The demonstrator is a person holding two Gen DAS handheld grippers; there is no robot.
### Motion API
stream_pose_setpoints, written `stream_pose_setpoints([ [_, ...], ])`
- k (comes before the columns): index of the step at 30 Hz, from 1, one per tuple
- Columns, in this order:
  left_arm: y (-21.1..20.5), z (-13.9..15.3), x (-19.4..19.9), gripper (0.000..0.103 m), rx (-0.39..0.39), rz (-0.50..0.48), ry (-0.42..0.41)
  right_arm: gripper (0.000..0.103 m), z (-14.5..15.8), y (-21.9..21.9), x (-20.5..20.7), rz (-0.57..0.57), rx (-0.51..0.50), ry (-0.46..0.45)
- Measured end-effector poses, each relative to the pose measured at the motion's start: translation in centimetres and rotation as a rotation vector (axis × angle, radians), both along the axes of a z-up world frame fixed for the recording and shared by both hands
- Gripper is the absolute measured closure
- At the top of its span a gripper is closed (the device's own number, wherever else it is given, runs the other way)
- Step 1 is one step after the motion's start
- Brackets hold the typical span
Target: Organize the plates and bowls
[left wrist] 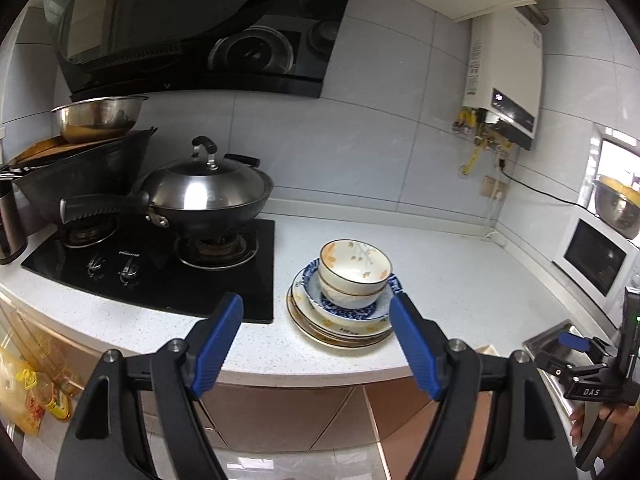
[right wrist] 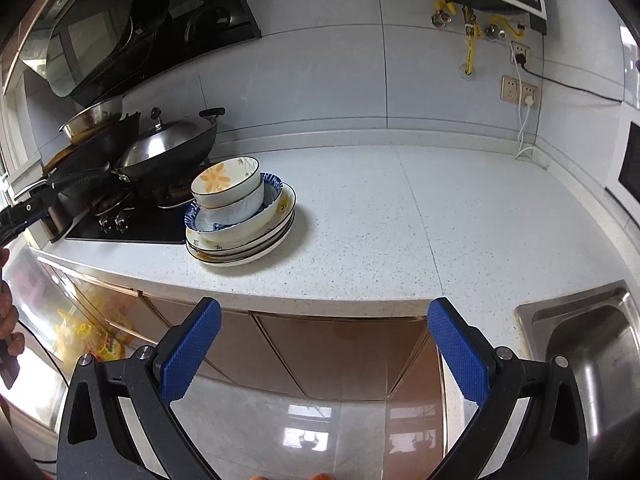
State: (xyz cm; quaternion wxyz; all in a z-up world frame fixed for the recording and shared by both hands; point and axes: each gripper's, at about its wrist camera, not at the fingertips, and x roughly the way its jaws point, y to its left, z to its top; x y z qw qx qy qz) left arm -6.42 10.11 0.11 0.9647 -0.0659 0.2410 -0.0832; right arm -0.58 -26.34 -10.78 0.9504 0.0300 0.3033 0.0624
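Observation:
A stack of dishes stands on the white counter beside the stove. Two cream bowls with orange flowers are nested on top of a blue-patterned dish. Under it lie several cream plates. My left gripper is open and empty, just in front of the stack at the counter edge. My right gripper is open and empty, in front of the counter edge, to the right of the stack. The right gripper also shows at the right edge of the left wrist view.
A black gas hob with a lidded wok lies left of the stack. A steel sink is at the right. A white microwave stands at the far right. Brown cabinet doors are below the counter.

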Motion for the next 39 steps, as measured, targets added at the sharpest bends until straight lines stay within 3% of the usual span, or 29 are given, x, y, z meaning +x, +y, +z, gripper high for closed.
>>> stream_pose_setpoints([
  [7,2.3,1.0,-0.9,0.028,-0.045,-0.042,-0.015,0.002,1.8,2.5,-2.7,-0.056,-0.006,-0.049],
  [15,1.5,2.9,-2.6,0.028,-0.011,-0.015,-0.014,0.001,4.0,3.3,-3.2,-0.038,-0.026,-0.089],
  [31,-1.7,5.1,-2.7,0.028,-0.054,-0.040,0.003,0.002,6.0,0.4,-2.6,-0.007,-0.051,-0.095],
  [39,-1.8,5.3,-2.1,0.028,-0.055,-0.003,0.016,0.001,6.1,0.1,-2.2,0.024,-0.039,-0.114],
])
